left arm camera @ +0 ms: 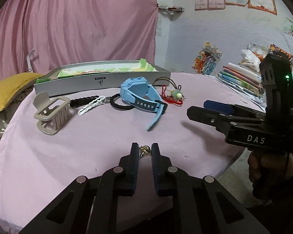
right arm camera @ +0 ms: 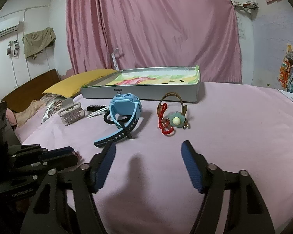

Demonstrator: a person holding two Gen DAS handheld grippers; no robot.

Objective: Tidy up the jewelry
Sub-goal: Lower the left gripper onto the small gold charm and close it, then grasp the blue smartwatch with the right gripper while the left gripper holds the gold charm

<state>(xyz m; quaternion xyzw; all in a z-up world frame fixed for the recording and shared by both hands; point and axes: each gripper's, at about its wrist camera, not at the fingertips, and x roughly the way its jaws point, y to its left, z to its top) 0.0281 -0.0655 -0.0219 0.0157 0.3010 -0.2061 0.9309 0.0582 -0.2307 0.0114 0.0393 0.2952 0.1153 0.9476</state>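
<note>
Left gripper (left arm camera: 144, 150) clenched on small gold trinket (left arm camera: 145, 149): light, slippery, delicate. Right gripper (right arm camera: 148, 150) released. Box (left arm camera: 99, 83) at eleven o'clock.

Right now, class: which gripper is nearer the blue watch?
Right. The right gripper hovers open just short of the blue watch; the left gripper sits farther back, pinching a small gold trinket.
</note>
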